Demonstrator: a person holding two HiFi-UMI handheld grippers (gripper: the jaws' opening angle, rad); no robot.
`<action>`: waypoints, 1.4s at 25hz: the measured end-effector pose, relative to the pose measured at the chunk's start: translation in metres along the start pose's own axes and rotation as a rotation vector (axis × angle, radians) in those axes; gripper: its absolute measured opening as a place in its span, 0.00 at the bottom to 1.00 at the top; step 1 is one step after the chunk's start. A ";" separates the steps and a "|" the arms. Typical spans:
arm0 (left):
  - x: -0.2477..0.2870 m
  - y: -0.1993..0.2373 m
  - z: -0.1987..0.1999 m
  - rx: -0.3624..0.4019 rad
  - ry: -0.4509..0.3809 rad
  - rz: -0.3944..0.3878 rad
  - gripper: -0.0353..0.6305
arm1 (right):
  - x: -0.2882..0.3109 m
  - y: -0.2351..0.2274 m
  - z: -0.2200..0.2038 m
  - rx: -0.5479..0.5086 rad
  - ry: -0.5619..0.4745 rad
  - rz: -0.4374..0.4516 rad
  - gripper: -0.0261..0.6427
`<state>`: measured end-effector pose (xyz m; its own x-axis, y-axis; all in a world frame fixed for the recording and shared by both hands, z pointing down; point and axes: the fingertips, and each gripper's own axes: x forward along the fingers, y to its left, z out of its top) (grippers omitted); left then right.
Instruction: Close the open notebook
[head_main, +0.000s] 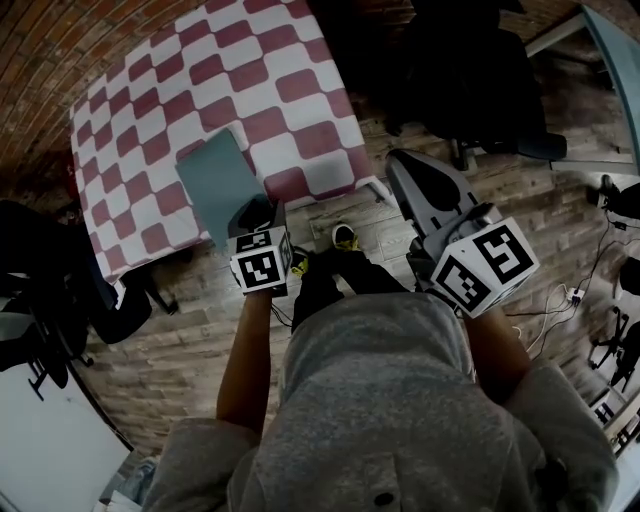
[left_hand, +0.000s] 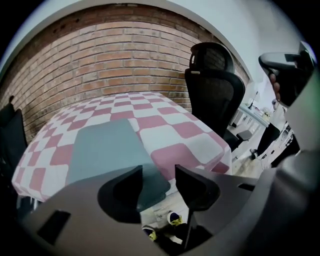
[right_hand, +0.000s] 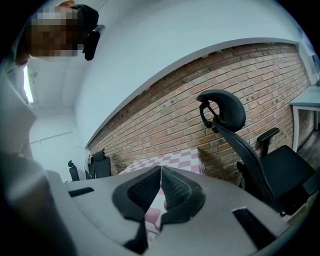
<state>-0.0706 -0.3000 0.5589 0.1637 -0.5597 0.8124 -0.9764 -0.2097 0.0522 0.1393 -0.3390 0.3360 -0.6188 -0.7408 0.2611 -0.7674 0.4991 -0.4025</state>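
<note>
The person wears a grey sweatshirt (head_main: 380, 400), dark trousers (head_main: 328, 282), yellow-trimmed shoes (head_main: 344, 237).

This looks like an office or studio workroom: a bare brick wall (left_hand: 125, 60), black swivel office chairs (left_hand: 215, 85) standing about, a table under a red-and-white checked cloth (head_main: 250, 90), a wood-plank floor (head_main: 180, 350), and loose cables (head_main: 570, 295) trailing at its edge.

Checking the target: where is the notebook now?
The notebook lies on the checkered tablecloth at the table's near edge, left of centre in the head view, beyond the left hand-held gripper.
</note>
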 end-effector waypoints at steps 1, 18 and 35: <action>0.001 -0.005 0.000 0.000 -0.002 -0.003 0.37 | -0.002 -0.002 0.001 0.001 -0.005 -0.002 0.08; -0.082 -0.045 0.026 -0.163 -0.231 -0.207 0.15 | -0.030 0.022 0.017 -0.079 -0.063 0.021 0.08; -0.244 -0.022 0.097 -0.091 -0.619 0.009 0.07 | -0.040 0.041 0.026 -0.184 -0.060 0.016 0.08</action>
<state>-0.0751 -0.2369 0.3034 0.1800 -0.9275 0.3275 -0.9817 -0.1486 0.1187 0.1368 -0.3008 0.2862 -0.6244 -0.7548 0.2009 -0.7786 0.5809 -0.2374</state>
